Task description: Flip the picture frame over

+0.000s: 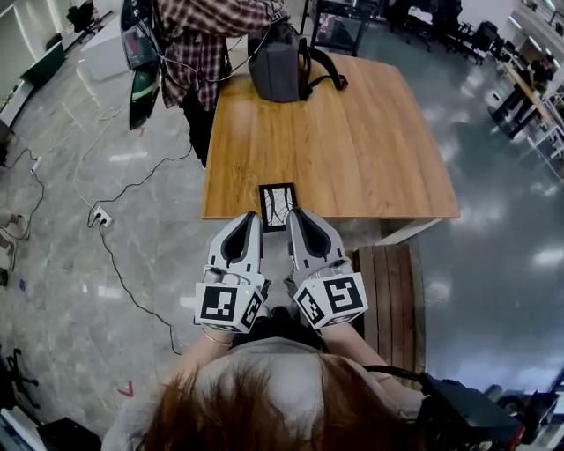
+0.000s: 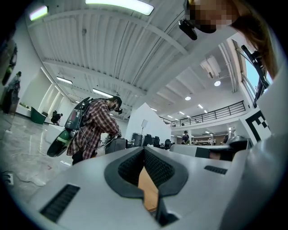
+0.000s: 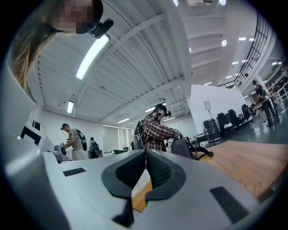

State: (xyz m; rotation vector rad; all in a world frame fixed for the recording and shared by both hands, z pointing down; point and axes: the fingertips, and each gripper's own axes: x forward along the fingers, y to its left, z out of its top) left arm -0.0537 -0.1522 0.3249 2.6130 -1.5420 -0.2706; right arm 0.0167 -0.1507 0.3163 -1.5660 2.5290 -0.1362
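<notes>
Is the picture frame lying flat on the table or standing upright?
Lying flat: the picture frame rests on the table at its near edge, picture side up.

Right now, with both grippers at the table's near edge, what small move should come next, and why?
Probably open the right gripper toward the picture frame: it and the left gripper are shut, empty, flanking the frame, which lies flat.

Wooden table [image 1: 370,132], slatted bench [image 1: 388,291], glossy grey floor [image 1: 62,291]; ribbed ceiling [image 2: 90,49], strip lights [image 2: 119,5]
</notes>
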